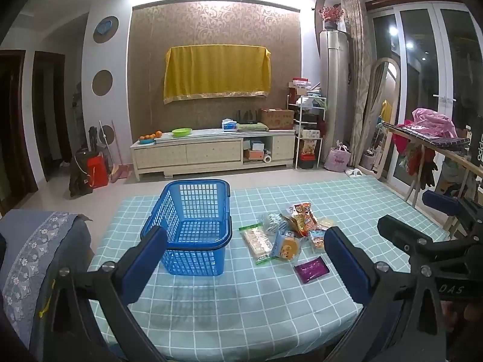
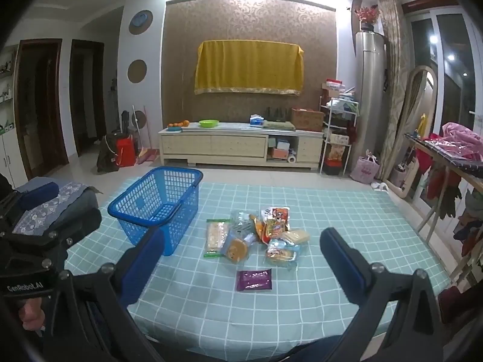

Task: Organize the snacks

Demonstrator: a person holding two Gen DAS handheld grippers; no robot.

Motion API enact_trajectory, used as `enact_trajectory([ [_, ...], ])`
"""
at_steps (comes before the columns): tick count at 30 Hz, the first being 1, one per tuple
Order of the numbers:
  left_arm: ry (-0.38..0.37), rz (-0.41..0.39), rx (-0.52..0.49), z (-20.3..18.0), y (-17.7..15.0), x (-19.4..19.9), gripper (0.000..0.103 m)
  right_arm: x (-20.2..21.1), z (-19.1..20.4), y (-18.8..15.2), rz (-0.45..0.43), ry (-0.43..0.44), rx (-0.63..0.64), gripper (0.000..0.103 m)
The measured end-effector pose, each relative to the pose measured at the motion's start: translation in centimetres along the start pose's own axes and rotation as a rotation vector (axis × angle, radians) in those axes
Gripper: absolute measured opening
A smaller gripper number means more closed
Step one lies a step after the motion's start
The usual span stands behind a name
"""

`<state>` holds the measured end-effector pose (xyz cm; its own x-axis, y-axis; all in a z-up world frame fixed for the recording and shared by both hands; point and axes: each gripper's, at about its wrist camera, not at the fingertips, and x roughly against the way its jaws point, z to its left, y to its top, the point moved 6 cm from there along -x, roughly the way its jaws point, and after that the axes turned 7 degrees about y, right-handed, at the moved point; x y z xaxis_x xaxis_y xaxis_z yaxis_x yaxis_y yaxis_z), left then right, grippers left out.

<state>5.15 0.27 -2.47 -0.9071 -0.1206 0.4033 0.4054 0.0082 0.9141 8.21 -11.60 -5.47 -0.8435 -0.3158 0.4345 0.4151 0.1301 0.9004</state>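
Note:
An empty blue plastic basket [image 1: 193, 226] [image 2: 157, 205] stands on the table's left half, its handle folded down. To its right lies a heap of snack packets [image 1: 286, 232] [image 2: 256, 235], with a purple packet [image 1: 311, 269] [image 2: 254, 280] apart at the near side. My left gripper [image 1: 244, 241] hovers open over the near table, nothing between its blue pads. My right gripper [image 2: 241, 244] is open too, held level with the pile and empty. Each gripper shows at the edge of the other's view.
The table carries a teal checked cloth [image 1: 241, 307] [image 2: 347, 211]. A grey-blue cushioned seat [image 1: 36, 250] sits at the left edge. A wooden rack hung with clothes [image 2: 446, 157] stands to the right. A TV cabinet [image 1: 211, 150] lines the far wall.

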Motion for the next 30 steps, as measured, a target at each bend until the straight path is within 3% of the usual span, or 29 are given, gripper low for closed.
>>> enact_trajectory([
  [30, 0.003, 0.003, -0.002, 0.15, -0.31, 0.48, 0.103, 0.4, 0.43, 0.15, 0.014, 0.011, -0.002, 0.103],
])
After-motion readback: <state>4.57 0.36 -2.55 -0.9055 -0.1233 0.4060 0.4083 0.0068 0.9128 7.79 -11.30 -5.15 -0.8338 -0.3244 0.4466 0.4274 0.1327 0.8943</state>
